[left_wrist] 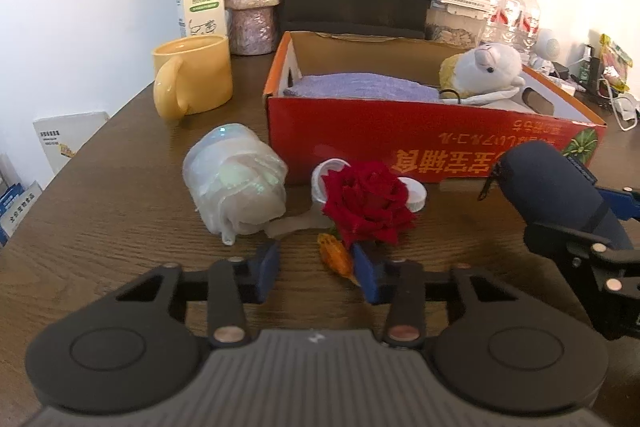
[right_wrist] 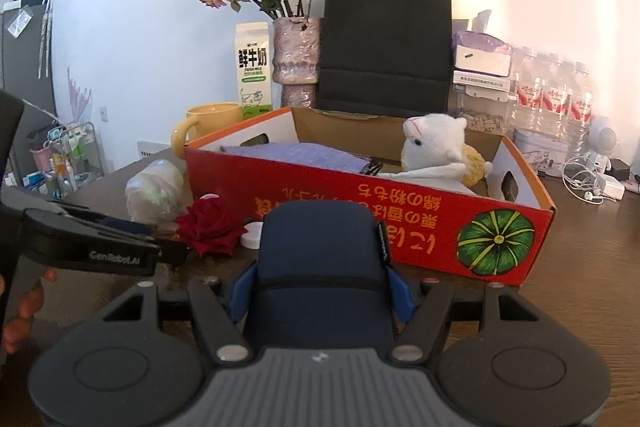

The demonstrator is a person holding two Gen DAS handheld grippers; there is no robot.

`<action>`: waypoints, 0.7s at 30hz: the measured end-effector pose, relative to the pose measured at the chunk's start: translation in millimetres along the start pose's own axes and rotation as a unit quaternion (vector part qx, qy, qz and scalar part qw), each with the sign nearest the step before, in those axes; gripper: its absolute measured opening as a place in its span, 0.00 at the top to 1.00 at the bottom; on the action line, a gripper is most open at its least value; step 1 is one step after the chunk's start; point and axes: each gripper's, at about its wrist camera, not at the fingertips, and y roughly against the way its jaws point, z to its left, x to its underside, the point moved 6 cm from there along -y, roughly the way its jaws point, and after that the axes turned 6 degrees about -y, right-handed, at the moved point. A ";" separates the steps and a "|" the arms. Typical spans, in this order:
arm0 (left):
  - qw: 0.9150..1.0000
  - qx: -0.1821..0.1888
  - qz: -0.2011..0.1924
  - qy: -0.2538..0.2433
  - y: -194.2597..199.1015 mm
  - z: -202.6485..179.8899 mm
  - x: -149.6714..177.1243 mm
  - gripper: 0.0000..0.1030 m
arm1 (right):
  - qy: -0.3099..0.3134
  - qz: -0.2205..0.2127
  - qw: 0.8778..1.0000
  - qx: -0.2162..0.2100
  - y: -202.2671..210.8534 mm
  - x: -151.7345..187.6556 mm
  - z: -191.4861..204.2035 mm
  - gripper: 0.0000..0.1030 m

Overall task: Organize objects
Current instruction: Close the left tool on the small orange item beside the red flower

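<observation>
Right gripper [right_wrist: 322, 291] jaws clamp a navy case [right_wrist: 320, 251], hiding table; left gripper [left_wrist: 316, 267] jaws gape.

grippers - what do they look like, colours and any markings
Both the left gripper and right gripper are matte black, with blue finger pads, round disc housings, a ribbed grey centre and copper-coloured pivot pins. The left one's side reads "CenRobot.AI" in pale lettering.

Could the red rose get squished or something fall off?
Maybe. The left tongs straddle the stem end just below the red rose; squeezing too high could crush petals. A small orange thing lies beside one finger and might get pinched too. The white bottle cap touches the rose and could roll away when it lifts. The right tongs carry a navy zip case low, so it might bump the red cardboard box.
</observation>
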 end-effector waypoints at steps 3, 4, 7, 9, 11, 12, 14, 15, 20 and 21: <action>1.000 0.013 -0.006 -0.001 1.6 -2.1 1.1 0.85 | -0.001 0.001 1.000 0.000 0.1 0.2 -0.3 0.36; 1.000 0.015 -0.007 0.000 1.9 -2.5 1.5 0.85 | 0.000 0.000 1.000 0.000 0.2 0.2 -0.1 0.36; 1.000 0.017 -0.010 0.003 2.9 -1.8 3.0 0.85 | -0.001 0.001 1.000 0.000 0.1 0.1 -0.5 0.36; 1.000 0.016 -0.011 0.007 4.5 -0.2 3.8 0.85 | -0.001 0.001 1.000 0.000 0.2 0.2 -0.5 0.36; 1.000 0.016 -0.012 0.010 6.4 1.6 5.2 0.85 | -0.001 0.000 1.000 0.000 0.1 0.2 -0.6 0.36; 1.000 0.015 -0.013 0.012 7.6 2.6 6.0 0.85 | -0.001 0.000 1.000 0.000 0.0 0.3 -0.6 0.36; 1.000 0.013 -0.016 0.016 11.7 5.0 7.3 0.85 | -0.001 0.000 1.000 0.000 0.0 0.2 -0.7 0.36; 1.000 0.012 -0.019 0.018 14.4 6.3 7.8 0.85 | 0.000 0.000 1.000 0.000 0.0 0.3 -0.6 0.36; 0.999 0.012 -0.037 0.019 29.6 8.7 6.7 0.85 | 0.000 0.000 1.000 0.000 0.0 -0.2 -1.1 0.36; 0.999 0.014 -0.040 0.018 32.5 8.4 5.4 0.85 | 0.000 -0.001 1.000 0.000 0.1 -0.4 -1.3 0.36</action>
